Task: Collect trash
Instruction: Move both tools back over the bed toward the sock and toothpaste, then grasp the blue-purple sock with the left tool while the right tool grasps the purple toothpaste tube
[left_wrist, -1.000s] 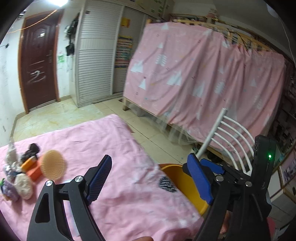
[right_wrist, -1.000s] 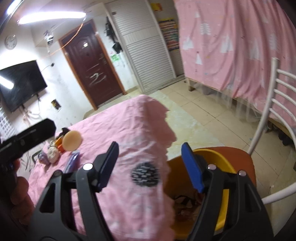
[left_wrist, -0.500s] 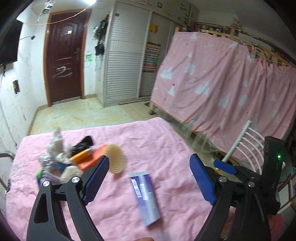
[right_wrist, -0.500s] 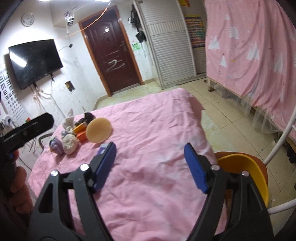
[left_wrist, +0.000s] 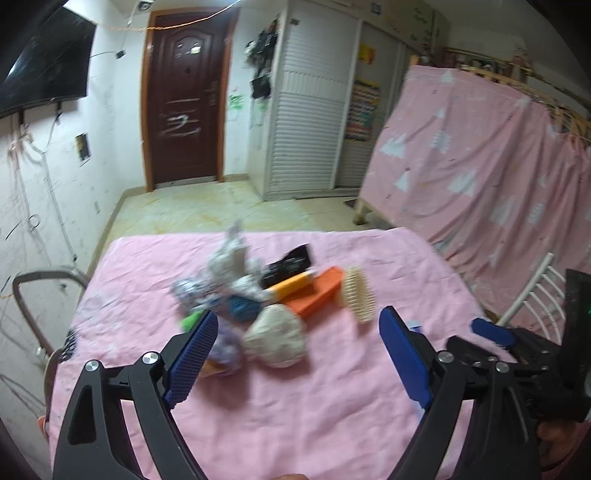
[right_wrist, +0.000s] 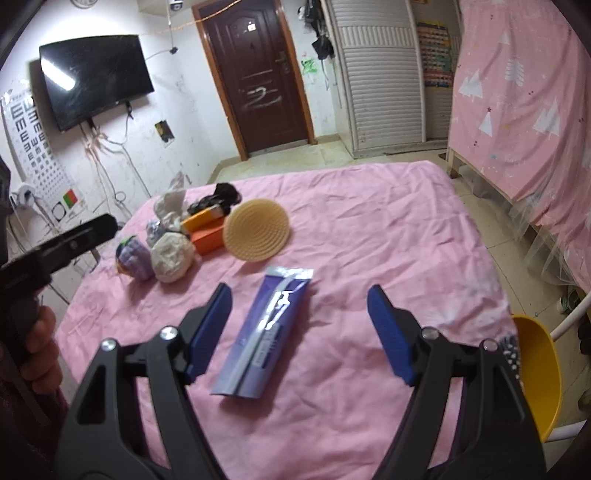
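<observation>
A pile of trash lies on the pink-covered table (left_wrist: 332, 413): a crumpled white wad (left_wrist: 275, 341), orange box (left_wrist: 316, 291), black wrapper (left_wrist: 290, 264), silvery wrappers (left_wrist: 225, 266) and a round beige comb-like disc (left_wrist: 360, 295). My left gripper (left_wrist: 297, 356) is open and empty, just short of the white wad. In the right wrist view a purple flat package (right_wrist: 266, 332) lies between the open fingers of my right gripper (right_wrist: 299, 332), slightly below them. The pile (right_wrist: 173, 251) and disc (right_wrist: 257, 229) lie beyond it. A yellow bin (right_wrist: 537, 376) sits at the table's right edge.
A white chair back (left_wrist: 539, 295) stands to the right of the table. A metal chair frame (left_wrist: 40, 280) is at the left. A pink-curtained bed (right_wrist: 524, 103) runs along the right wall. A door and tiled floor lie beyond the table.
Both grippers have swung left, away from the yellow bin, toward the trash pile. The left now faces the pile; the right now hovers over the purple package. Both stayed open.
</observation>
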